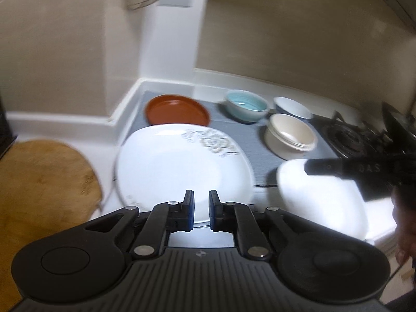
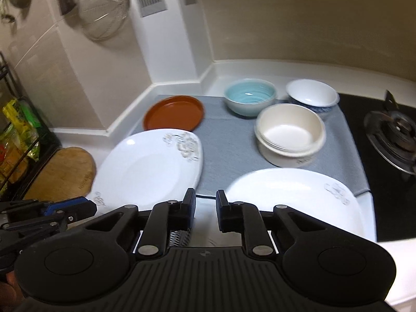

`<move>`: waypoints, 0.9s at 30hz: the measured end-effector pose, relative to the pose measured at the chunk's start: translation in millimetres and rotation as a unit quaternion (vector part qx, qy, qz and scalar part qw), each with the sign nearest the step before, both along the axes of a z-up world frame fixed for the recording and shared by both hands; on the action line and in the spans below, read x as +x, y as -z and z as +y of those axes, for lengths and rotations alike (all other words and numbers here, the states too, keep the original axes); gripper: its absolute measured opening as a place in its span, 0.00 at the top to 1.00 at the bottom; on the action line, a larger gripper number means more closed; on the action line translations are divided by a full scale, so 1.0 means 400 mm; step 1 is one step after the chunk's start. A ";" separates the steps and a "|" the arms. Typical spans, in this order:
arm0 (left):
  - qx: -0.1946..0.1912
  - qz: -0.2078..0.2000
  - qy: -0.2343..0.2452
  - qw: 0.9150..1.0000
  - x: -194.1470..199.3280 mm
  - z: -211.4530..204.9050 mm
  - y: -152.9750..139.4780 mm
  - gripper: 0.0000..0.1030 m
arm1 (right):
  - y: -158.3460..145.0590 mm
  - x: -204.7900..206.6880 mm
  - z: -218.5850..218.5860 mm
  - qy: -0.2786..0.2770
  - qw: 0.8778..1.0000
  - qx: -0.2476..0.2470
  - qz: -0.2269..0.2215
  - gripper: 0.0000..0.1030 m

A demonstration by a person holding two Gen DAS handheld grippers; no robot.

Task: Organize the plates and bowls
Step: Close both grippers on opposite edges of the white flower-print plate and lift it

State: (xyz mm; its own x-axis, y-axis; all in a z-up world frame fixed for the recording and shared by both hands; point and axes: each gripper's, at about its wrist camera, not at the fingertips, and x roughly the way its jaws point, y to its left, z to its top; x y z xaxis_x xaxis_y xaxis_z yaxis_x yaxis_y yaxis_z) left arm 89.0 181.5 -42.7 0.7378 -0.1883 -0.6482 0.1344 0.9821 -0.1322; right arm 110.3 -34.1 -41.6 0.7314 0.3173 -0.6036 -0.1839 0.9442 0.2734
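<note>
Both grippers hover empty, fingers slightly parted, the left gripper [image 1: 201,202] nearing the patterned plate [image 1: 182,163] and the right gripper [image 2: 205,202] beside the second white plate [image 2: 291,195]; gripping a rim likely comes next.

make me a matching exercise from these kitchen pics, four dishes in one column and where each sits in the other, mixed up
Dishes:
1. terracotta plate
2. teal bowl
3. cream bowl stack
4. white bowl with blue outside

Places:
A. back right of the grey mat, nearest the gas burner
B. back left of the mat, by the wall corner
C. mid mat, in front of the two back bowls
D. back middle of the mat

Pairs: 1-B, 2-D, 3-C, 4-A
</note>
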 end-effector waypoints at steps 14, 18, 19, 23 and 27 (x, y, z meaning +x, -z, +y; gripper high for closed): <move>-0.033 0.029 -0.118 0.992 0.086 0.137 0.077 0.73 | 0.014 0.199 0.088 0.010 0.999 -0.033 0.028 0.65; -0.033 0.041 -0.129 0.990 0.123 0.145 0.098 0.71 | 0.032 0.257 0.090 0.013 0.998 -0.040 0.037 0.64; -0.032 0.044 -0.130 0.990 0.130 0.145 0.101 0.71 | 0.037 0.270 0.089 0.014 0.998 -0.038 0.041 0.64; -0.029 0.049 -0.128 0.990 0.164 0.146 0.116 0.71 | 0.061 0.317 0.085 0.014 0.998 -0.033 0.056 0.64; -0.026 0.059 -0.130 0.989 0.191 0.140 0.130 0.71 | 0.090 0.348 0.088 0.007 0.997 -0.031 0.075 0.64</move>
